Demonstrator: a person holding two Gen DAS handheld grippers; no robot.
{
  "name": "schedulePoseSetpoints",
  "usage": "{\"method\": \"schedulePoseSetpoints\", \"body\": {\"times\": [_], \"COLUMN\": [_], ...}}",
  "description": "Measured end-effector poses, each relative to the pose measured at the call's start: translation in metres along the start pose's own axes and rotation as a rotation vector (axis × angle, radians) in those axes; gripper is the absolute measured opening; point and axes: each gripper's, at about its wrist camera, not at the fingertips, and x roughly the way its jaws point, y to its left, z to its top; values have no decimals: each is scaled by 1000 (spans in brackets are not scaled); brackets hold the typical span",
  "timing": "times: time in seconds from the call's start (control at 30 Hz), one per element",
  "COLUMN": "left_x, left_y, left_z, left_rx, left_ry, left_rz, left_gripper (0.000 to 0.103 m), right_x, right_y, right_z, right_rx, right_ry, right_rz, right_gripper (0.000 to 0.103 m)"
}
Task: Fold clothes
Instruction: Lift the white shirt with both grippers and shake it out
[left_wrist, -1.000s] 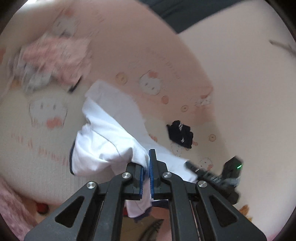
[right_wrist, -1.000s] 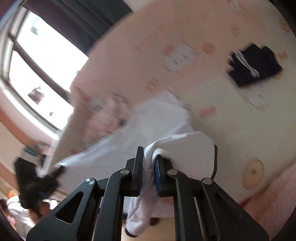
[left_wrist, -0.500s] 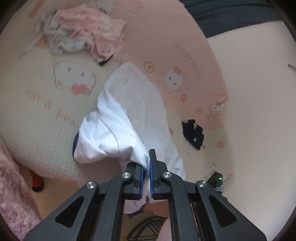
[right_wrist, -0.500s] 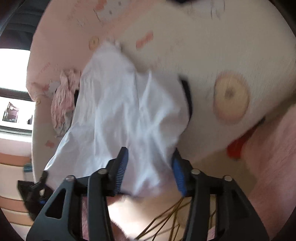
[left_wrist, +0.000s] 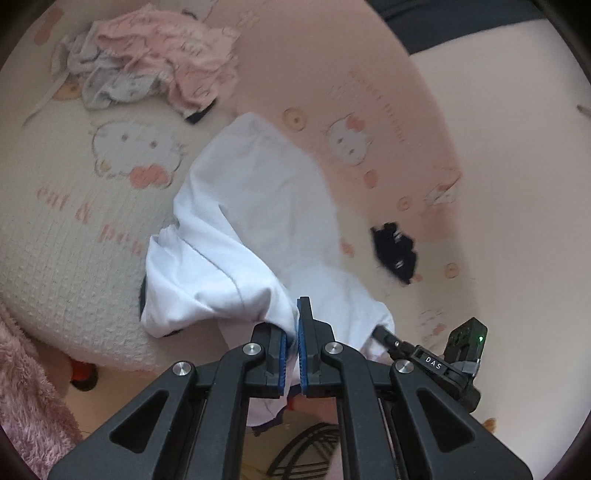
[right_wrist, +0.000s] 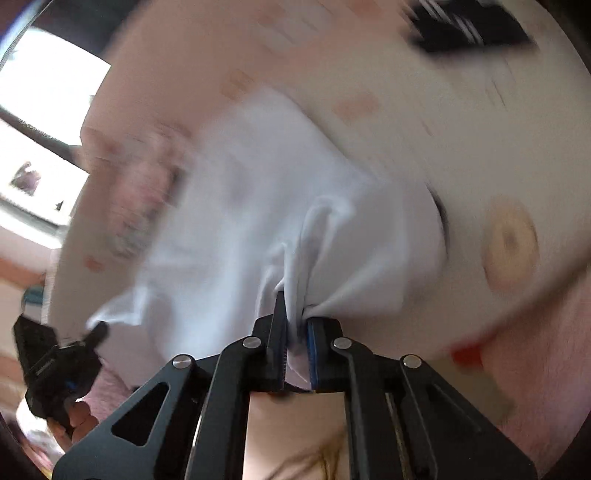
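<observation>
Folding of the shirt (left_wrist: 255, 206) is at an early stage, judging by how it is lying. It is resting on the bed (left_wrist: 55, 266), spread loosely toward the far side and not yet squared or creased into any fold. The near edge is hanging off the mattress edge, where both tools are gripping it.

The left gripper (left_wrist: 292, 332) is showing its fingers together, clamped on a bunched bit of the shirt's near hem; white cloth is trailing down below the jaws. The right gripper (right_wrist: 295, 325) is likewise clamped on a gathered pleat of the shirt, with cloth pinched between the blue pads (right_wrist: 313, 354). The right view is blurred, so finer detail there cannot be told.

A small dark folded item (left_wrist: 395, 254) is lying apart on the bed to the right of the shirt; it is looking finished. A pile (left_wrist: 159, 66) of pink and grey clothes is sitting at the far side, unfolded and waiting. So, at a judgement: perhaps one item done, one in hand, several remaining.

The shirt is white and thin, rumpled, with a dark trim showing at its left edge. One seam is running across the raised near portion. It is appearing soft and limp, draping wherever it is unsupported.
</observation>
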Motion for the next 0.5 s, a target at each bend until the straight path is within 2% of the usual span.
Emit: {"method": "schedulePoseSetpoints", "body": {"times": [0.07, 0.17, 0.4, 0.5], "left_x": [-14, -41, -55, -63], "left_y": [-11, -36, -56, -60], "left_z": [5, 11, 19, 19], "left_rx": [7, 79, 130, 126], "left_ry": [-20, -72, -101, -111], "left_rz": [-40, -100, -95, -130], "left_gripper": [5, 5, 5, 5], "right_x": [-14, -35, -16, -38], "right_y": [15, 28, 13, 13], "right_z": [6, 10, 3, 7], "right_rx": [-47, -77, 12, 23], "right_ry": [-53, -97, -30, -87], "right_rz": [62, 119, 134, 184], "right_gripper": [7, 7, 7, 7]}}
